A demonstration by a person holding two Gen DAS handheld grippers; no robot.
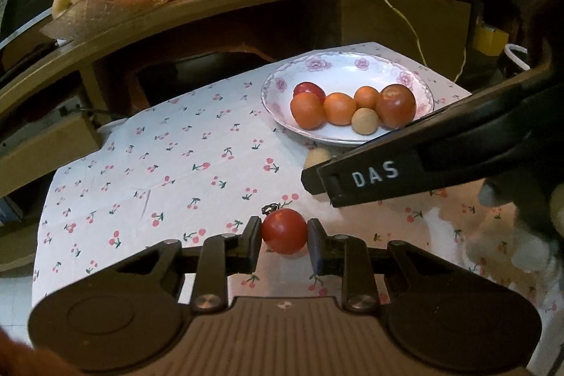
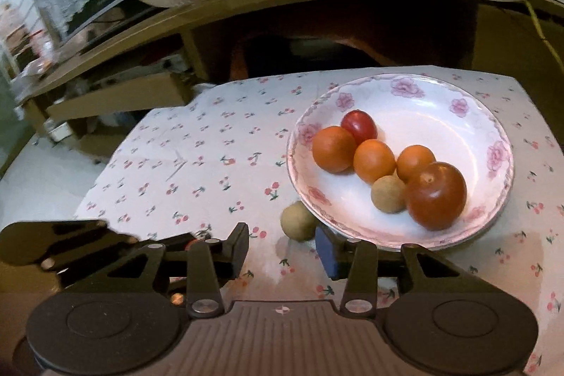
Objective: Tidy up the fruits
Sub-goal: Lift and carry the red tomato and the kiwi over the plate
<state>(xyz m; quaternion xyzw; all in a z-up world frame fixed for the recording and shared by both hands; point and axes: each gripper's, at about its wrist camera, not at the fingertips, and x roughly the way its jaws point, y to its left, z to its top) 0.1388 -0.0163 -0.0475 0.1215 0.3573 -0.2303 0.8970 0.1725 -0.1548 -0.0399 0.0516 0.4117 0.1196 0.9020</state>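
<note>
Left wrist view: the left claw, low in the frame's centre and angled down at the cherry-print worktop, is clenched on a round red tomato with no evident long axis. The right claw enters from the right edge. The flowered plate, upper right, holds six fruits.

Right wrist view: the right claw is released, nothing between its fingers; a tan fruit lies just beyond, touching the plate's rim.

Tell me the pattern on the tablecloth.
The tablecloth is white with small red cherries on green stems, seen best in the left wrist view.
</note>
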